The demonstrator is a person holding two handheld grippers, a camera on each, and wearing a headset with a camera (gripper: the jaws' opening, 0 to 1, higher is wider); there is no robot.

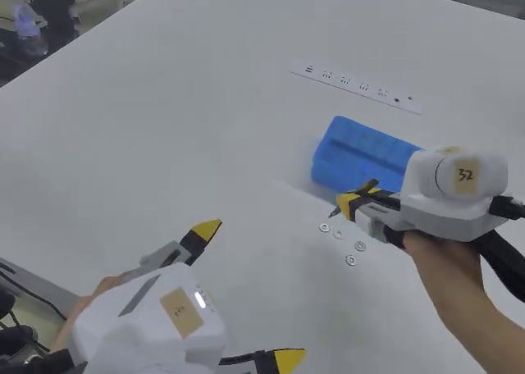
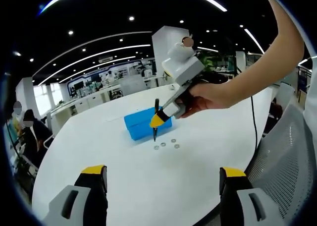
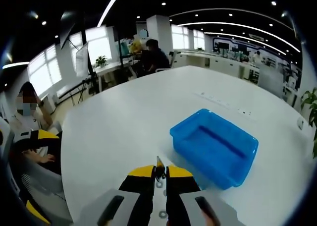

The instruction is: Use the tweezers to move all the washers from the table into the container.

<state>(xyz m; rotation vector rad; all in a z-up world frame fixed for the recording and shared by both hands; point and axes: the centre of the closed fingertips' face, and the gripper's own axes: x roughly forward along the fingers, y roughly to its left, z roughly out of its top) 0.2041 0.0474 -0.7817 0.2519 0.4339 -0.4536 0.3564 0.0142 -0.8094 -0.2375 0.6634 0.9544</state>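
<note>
Right tongs [image 1: 351, 202]: closed on the tweezers [image 1: 336, 213], which we see pinched between the yellow tips, points angled down toward the bench [image 1: 164, 128].
Left tongs [image 2: 163, 171]: jaws wide apart, low over the near bench, well apart from the work.
Washers [image 1: 360, 245]: four, flat on the bench in a loose cluster, near the container [image 1: 361, 157] on its near side.
Washers vs right tongs: the cluster lies on the bench just under the tong tips. The tweezer points hang by the end washer, the leftmost in the head view. Contact: we cannot tell.
Washers vs left tongs: well ahead, roughly centred between the two jaws in the left gripper view.
Container: blue, open-topped, upright on the bench.
Power strip [image 1: 357, 87]: beyond the container, well apart.
</note>
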